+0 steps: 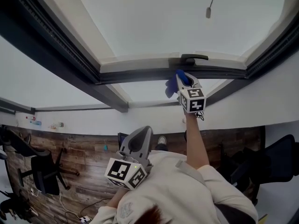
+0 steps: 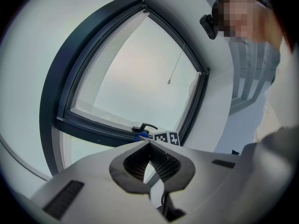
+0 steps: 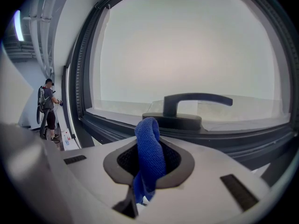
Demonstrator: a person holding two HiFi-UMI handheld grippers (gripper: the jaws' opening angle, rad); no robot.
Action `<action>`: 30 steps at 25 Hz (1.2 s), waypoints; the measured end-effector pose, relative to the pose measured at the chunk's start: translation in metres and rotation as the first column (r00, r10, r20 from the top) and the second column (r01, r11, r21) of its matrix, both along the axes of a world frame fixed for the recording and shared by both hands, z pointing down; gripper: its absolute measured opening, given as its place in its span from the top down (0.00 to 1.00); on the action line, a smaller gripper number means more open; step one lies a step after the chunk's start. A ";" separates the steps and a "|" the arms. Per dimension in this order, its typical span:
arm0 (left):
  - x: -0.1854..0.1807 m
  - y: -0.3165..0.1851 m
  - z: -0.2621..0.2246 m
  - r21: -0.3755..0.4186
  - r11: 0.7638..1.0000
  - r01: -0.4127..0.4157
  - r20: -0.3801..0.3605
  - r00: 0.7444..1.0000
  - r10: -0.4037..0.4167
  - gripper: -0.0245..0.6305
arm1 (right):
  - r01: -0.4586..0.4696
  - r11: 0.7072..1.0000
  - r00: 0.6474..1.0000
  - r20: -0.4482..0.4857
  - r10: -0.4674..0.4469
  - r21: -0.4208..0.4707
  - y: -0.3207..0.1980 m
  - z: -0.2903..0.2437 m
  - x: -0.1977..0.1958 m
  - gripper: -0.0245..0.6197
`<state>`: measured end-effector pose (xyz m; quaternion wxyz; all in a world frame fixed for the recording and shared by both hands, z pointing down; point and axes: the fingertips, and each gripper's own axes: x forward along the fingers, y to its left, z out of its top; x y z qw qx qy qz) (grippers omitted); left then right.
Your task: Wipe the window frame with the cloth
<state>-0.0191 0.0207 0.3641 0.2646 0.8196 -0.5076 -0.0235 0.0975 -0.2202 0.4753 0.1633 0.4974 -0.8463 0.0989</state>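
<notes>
My right gripper (image 1: 183,80) is raised to the dark window frame (image 1: 140,73), shut on a blue cloth (image 1: 172,85) that hangs from its jaws. In the right gripper view the cloth (image 3: 149,153) stands folded between the jaws, just short of the black window handle (image 3: 191,107) and the frame rail (image 3: 243,139). My left gripper (image 1: 139,141) is held low by the person's chest, jaws shut with nothing in them. From the left gripper view (image 2: 149,146) the window frame (image 2: 93,129), the handle (image 2: 147,127) and the cloth (image 2: 141,136) show far ahead.
A pull cord (image 1: 209,10) hangs in front of the upper pane. White wall (image 1: 56,85) surrounds the window. Office chairs (image 1: 44,171) stand on the wooden floor at left, another chair (image 1: 275,164) at right. A person (image 3: 48,108) stands far off along the wall.
</notes>
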 end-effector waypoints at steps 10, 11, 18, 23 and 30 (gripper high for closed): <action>-0.024 0.000 0.005 -0.002 0.999 -0.038 -0.031 0.999 0.038 0.96 | -0.086 0.996 0.995 -0.042 0.086 -0.018 -0.001 -0.003 0.007 0.88; -0.028 -0.001 0.005 -0.002 0.999 -0.047 -0.034 0.998 0.047 0.96 | -0.103 0.995 0.994 -0.042 0.103 -0.012 0.000 -0.004 0.008 0.88; -0.072 -0.012 0.002 0.000 0.991 -0.132 -0.043 0.990 0.132 0.96 | -0.183 0.983 0.980 0.078 0.183 -0.015 0.031 -0.009 -0.028 0.88; -0.101 -0.014 -0.001 0.015 0.980 -0.199 -0.037 0.979 0.200 0.96 | -0.085 0.996 0.993 0.077 0.087 -0.025 0.047 -0.006 -0.110 0.88; -0.165 -0.008 0.005 0.014 0.986 -0.169 -0.025 0.985 0.169 0.96 | 0.055 0.998 0.997 0.057 -0.055 0.012 0.058 -0.010 -0.220 0.88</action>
